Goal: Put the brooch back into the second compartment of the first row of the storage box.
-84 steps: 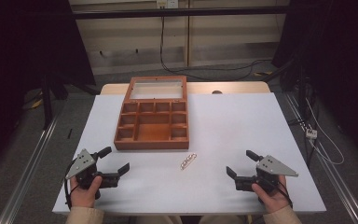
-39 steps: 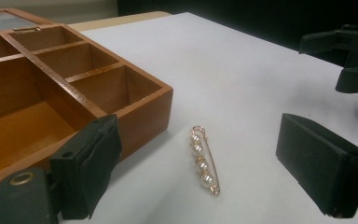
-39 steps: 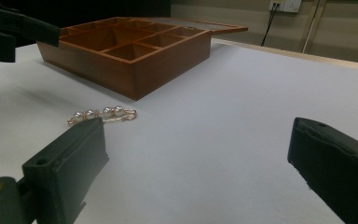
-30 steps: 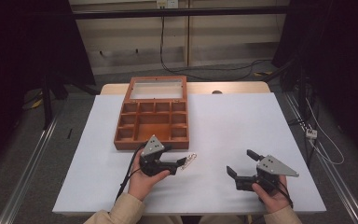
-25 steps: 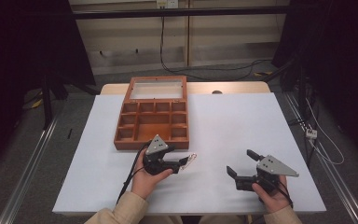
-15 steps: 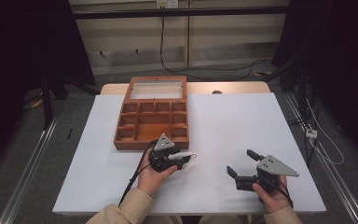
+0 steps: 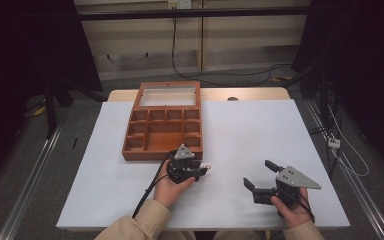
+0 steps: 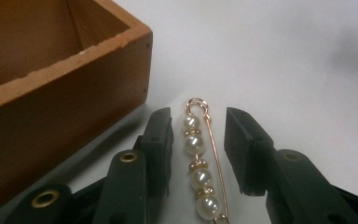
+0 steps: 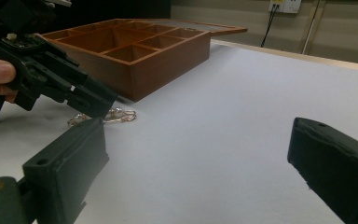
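Since the earlier frame, the left hand-held gripper (image 7: 203, 170) is reaching in from the bench's (image 7: 260, 130) left edge to the pearl brooch pin (image 8: 200, 161), beside the wooden compartment box (image 7: 164, 127). Its jaws have just been closing around the pin, not yet touching. They are risking pinching the thin wire and flicking it away. The right hand-held gripper (image 7: 260, 176) is resting with jaws apart.

White table (image 7: 290, 145), black cable (image 7: 190, 55) on floor, possibly wall socket (image 7: 176, 4)
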Motion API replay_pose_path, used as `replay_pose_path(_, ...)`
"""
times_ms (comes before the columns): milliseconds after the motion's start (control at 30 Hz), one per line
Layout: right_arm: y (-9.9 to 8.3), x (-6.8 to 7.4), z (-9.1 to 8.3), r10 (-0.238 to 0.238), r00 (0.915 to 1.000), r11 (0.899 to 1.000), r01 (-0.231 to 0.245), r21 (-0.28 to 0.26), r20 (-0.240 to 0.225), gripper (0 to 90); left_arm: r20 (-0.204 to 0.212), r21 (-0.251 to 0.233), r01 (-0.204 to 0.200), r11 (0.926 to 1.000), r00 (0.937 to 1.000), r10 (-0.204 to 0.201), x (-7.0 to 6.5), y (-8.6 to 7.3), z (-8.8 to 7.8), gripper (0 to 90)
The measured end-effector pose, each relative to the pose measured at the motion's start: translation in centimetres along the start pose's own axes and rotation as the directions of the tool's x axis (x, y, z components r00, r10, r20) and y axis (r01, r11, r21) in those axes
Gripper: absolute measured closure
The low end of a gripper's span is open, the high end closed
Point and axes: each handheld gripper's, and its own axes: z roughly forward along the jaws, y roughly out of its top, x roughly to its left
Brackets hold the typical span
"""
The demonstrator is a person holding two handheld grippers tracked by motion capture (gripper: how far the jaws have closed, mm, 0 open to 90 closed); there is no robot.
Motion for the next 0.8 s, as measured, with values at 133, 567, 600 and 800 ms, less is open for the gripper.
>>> replay_pose_path(133, -0.01, -0.01, 0.00, 0.000, 1.0000, 1.000, 0.000, 0.001, -0.001, 3.9, 0.000, 0.005, 0.001, 1.0000, 1.0000, -0.001, 0.01, 0.01, 0.10, 65.9)
replay_pose_path(567, -0.01, 0.01, 0.02, 0.000, 1.0000, 1.000, 0.000, 0.001, -0.001, 3.9, -0.034, 0.036, 0.008, 0.9993, 0.9994, -0.006, -0.34, -0.02, 0.11, 77.9)
replay_pose_path(600, -0.01, 0.01, 0.02, 0.000, 1.0000, 1.000, 0.000, 0.001, -0.001, 3.9, -0.036, 0.044, 0.009, 0.9990, 0.9993, -0.007, -0.40, 0.00, 0.05, 77.9)
replay_pose_path(800, -0.02, 0.04, 0.09, 0.000, 1.0000, 1.000, 0.000, 0.004, -0.003, 4.0, -0.030, 0.051, 0.016, 0.9986, 0.9994, -0.014, -0.63, 0.01, -0.06, 79.4)
